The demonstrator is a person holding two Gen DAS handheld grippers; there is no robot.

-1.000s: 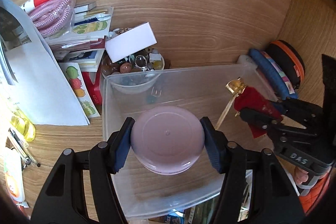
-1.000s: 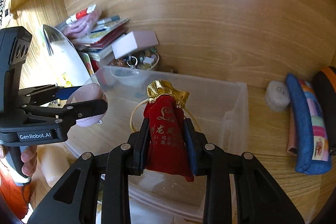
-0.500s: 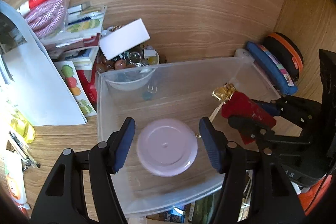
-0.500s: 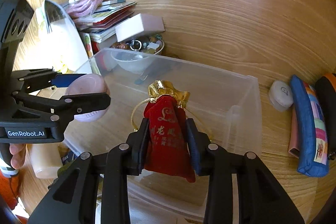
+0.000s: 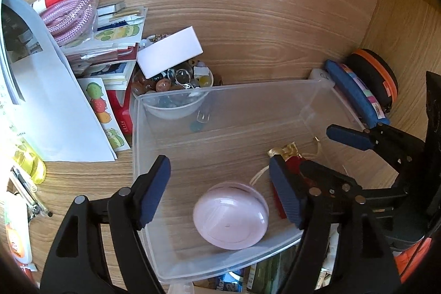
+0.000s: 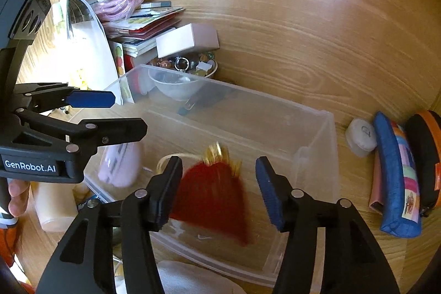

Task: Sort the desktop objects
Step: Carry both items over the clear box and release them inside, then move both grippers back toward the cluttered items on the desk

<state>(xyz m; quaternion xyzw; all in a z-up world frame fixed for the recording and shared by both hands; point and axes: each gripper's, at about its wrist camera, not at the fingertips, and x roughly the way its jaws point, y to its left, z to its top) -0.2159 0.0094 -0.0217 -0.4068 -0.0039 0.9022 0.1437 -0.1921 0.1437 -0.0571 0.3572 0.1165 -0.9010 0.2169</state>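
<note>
A clear plastic bin [image 5: 220,90] [image 6: 248,92] stands on the wooden desk. A round pink case [image 5: 230,215] lies on its floor, free of my left gripper [image 5: 220,183], which is open above it with its jaws still opening. Through the bin wall the pink case [image 6: 118,167] looks blurred. A red pouch with a gold top [image 6: 215,194] [image 5: 293,160], also blurred, sits low in the bin between the spreading fingers of my right gripper [image 6: 219,178]. Those jaws are opening and their pads stand clear of it. Each gripper shows in the other's view: right gripper [image 5: 317,148], left gripper [image 6: 128,113].
Behind the bin stand a bowl of beads [image 5: 176,90] and a white box [image 5: 169,54]. Papers and booklets [image 5: 55,101] pile up at the left. A blue pencil case [image 6: 397,175] and an orange-rimmed black case [image 5: 372,73] lie to the right.
The left jaws spread and the pink case dropped to the bin floor. The right jaws opened off the red pouch, which sank into the bin.
</note>
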